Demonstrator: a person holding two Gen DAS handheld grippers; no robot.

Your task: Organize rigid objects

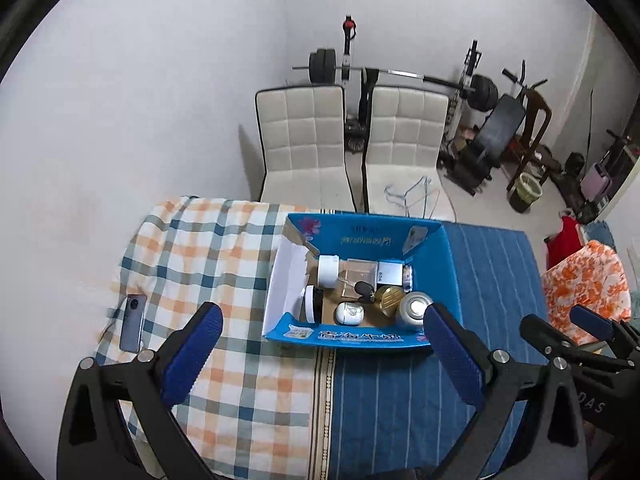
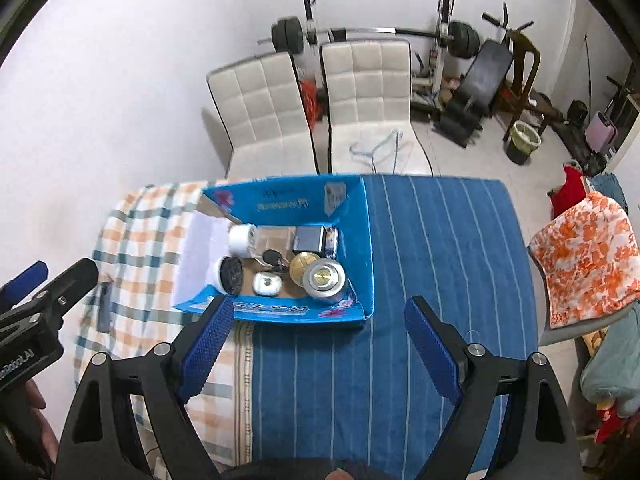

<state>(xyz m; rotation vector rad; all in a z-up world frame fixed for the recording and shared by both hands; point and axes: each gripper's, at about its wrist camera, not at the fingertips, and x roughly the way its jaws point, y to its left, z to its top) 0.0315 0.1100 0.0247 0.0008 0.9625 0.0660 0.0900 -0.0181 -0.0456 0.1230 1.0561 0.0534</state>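
Fingers of both tools come first, nearest the cameras. The left hand-held gripper [image 1: 322, 354] has its blue pads spread wide with nothing between them, hanging above the bench [image 2: 420, 280] just short of the blue cardboard box [image 1: 448, 264]. The right hand-held gripper [image 2: 320, 350] is likewise parted and empty, over the blue striped cloth near the box's front wall.

All the rigid objects seen lie inside that box, which sits on the bench where the checked cloth [image 1: 192, 248] meets the striped one.

Along the near wall, left to right: one round jar [image 2: 231, 276] with a white rim and dark face, one small white earbud-style case [image 2: 267, 283], one silver metal tin [image 2: 323, 278]. The tin looks stiff and smooth (likely slippery on its curved side), so a grip across its body from above seems safest. The case is probably light and glossy; pinching its flatter faces should hold best.

Behind these: one black key fob [image 2: 273, 258] with its metal keys, and one gold round lid or tin [image 2: 302, 265], hard and thin, best taken by the rim.

Farthest back: one white cylinder [image 2: 241, 239] on its side, apt to roll, one grey flat box [image 2: 308, 238], and one narrow printed item at the right wall, too small to identify.

One phone [image 1: 133, 322] lies left on the checked cloth, outside the box. Two white chairs [image 1: 304, 136] stand beyond the bench.
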